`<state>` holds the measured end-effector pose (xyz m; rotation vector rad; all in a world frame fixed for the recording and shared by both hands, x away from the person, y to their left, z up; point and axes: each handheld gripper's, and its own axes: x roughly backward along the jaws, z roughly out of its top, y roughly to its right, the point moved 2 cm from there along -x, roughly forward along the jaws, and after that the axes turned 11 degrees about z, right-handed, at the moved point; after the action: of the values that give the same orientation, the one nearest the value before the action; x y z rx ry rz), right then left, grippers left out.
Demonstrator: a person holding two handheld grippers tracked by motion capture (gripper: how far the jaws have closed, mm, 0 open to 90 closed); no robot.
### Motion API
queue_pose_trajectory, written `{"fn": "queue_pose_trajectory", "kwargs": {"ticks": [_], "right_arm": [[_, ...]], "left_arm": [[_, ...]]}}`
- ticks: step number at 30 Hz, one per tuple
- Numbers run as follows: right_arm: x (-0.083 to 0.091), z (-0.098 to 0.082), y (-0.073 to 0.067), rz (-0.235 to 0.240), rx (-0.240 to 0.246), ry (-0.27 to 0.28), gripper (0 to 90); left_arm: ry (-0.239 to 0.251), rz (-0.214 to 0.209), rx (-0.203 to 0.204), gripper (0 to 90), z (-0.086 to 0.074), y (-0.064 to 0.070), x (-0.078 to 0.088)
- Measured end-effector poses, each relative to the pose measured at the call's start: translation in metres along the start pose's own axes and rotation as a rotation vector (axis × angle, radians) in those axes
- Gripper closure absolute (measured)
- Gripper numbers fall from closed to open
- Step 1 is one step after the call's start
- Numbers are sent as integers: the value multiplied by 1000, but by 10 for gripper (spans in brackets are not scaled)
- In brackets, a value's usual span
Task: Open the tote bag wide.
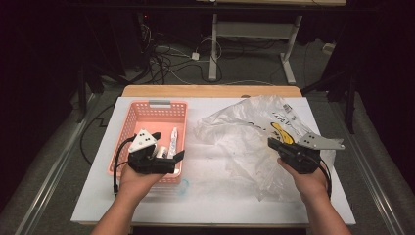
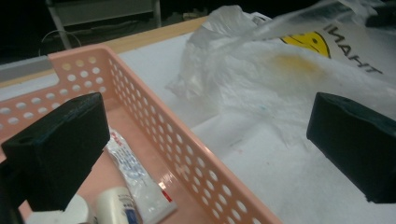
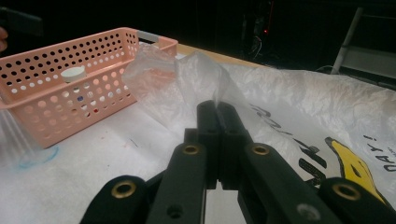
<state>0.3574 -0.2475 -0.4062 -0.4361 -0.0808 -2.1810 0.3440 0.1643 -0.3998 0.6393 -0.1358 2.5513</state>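
Pinching crumpled clear plastic bag (image 3: 196, 79): right tongs (image 3: 217, 105) | left tongs (image 2: 205, 135): wide

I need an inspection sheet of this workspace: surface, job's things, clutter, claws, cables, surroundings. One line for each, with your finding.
Surface: white table top, with a faint blue ring mark near the basket's front corner.
Job's things: pink basket holding a tube and a white-capped container; crumpled clear plastic bag with a yellow smiley print lies to its right.
Clutter: nothing seen.
Claws: left claw open, over the basket's front right part; right claw shut on a fold of the plastic bag.
Cables: a black cable trails from each claw; loose cables lie on the floor beyond the table.
Surroundings: dark room, a white desk frame behind.
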Motion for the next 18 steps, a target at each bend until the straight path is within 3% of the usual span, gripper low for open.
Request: {"fn": "queue_pose_trajectory", "kwargs": {"ticks": [6,12,18], "right_arm": [[-1,-1,0,5,-8,-3,900],[0,-1,0,3,-6,-4,900],[0,-2,1,-2,-6,-7,900]], "left_arm": [[-42,38,54,0,16,-22,-20],[-142,67,82,66,22,-41,-52],[-216,79,119,145,25,-54,-74]]}}
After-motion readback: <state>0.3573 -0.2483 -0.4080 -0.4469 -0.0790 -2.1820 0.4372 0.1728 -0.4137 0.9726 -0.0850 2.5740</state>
